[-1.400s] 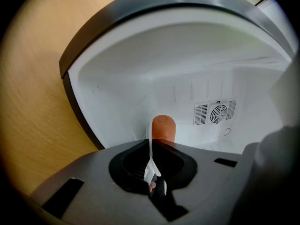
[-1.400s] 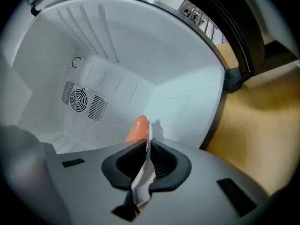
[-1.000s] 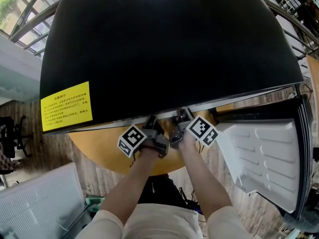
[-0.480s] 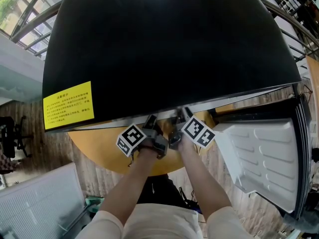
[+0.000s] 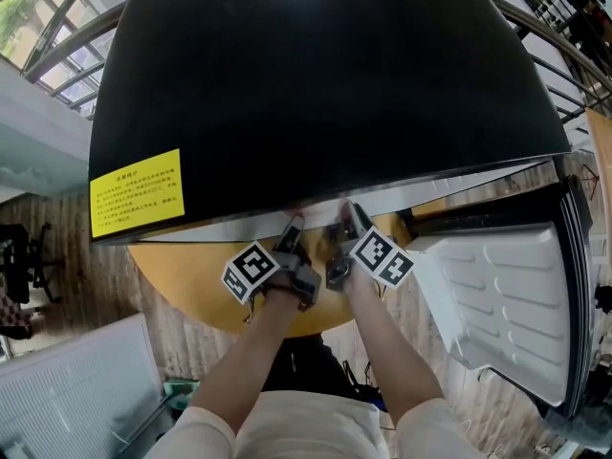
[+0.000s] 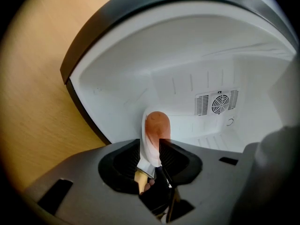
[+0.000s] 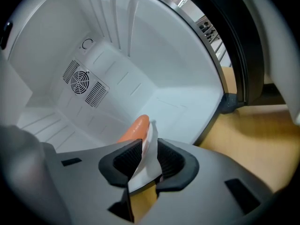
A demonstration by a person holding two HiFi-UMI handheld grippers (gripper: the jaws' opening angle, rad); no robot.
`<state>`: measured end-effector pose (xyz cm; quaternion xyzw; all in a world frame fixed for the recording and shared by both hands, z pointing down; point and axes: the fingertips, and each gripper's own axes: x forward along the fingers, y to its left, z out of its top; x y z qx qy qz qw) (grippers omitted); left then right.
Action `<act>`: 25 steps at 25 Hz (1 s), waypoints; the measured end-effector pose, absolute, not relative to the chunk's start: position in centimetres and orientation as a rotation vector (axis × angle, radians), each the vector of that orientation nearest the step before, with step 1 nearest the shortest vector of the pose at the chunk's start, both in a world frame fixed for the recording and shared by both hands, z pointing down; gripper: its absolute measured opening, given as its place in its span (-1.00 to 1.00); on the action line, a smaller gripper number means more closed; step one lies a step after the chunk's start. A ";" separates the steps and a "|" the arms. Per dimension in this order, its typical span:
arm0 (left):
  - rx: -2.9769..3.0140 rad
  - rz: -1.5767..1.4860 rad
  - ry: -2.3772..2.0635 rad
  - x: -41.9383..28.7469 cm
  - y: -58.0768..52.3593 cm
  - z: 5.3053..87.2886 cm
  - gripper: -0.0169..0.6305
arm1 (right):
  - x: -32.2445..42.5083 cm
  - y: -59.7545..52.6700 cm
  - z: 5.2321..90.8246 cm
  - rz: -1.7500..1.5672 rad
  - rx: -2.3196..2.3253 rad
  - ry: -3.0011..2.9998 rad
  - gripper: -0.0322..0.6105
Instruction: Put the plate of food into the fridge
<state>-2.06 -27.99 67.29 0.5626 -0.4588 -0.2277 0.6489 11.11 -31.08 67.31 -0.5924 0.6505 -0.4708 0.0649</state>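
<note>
A white plate (image 6: pixel 148 154) carrying an orange sausage (image 6: pixel 156 124) is held inside the white fridge cavity (image 6: pixel 187 60). My left gripper (image 6: pixel 150 146) has the plate's rim between its jaws, which are opening, so the pads no longer clamp it. On the other side my right gripper (image 7: pixel 150 149) is shut on the plate (image 7: pixel 146 159), with the sausage (image 7: pixel 136 128) just beyond its jaws. In the head view both grippers, left (image 5: pixel 292 224) and right (image 5: pixel 344 214), reach under the fridge's black top (image 5: pixel 316 84), which hides the plate.
The fridge door (image 5: pixel 507 295) hangs open at the right, its white shelves facing me. A fan grille (image 6: pixel 217 103) sits on the back wall. The fridge stands on a round wooden table (image 5: pixel 182 271). A yellow label (image 5: pixel 135 191) is on its top.
Both grippers have crept slightly forward at the fridge opening. The left gripper's tips now show a little more below the black top's edge.
</note>
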 end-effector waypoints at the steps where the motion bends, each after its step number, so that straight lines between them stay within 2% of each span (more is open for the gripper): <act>1: 1.279 -0.517 -1.045 -2.2 -27.8 67.3 -0.57 | 11.1 -31.0 67.3 -1.424 -1.788 1.958 -0.59; 13: 1.393 -0.414 -1.004 -3.0 -23.8 65.2 -0.57 | 10.5 -26.1 65.5 -1.411 -1.733 2.050 -0.59; 18: 1.492 -0.360 -0.984 -2.6 -22.1 63.0 -0.75 | 9.6 -23.4 63.8 -1.369 -1.703 2.140 -0.60; 22: 1.567 -0.308 -0.939 -2.7 -19.9 60.6 -0.84 | 9.1 -21.0 61.3 -1.341 -1.665 2.167 -0.76; 25: 1.652 -0.250 -0.946 -3.0 -18.6 59.0 -0.87 | 8.8 -19.2 59.5 -1.333 -1.625 2.179 -0.79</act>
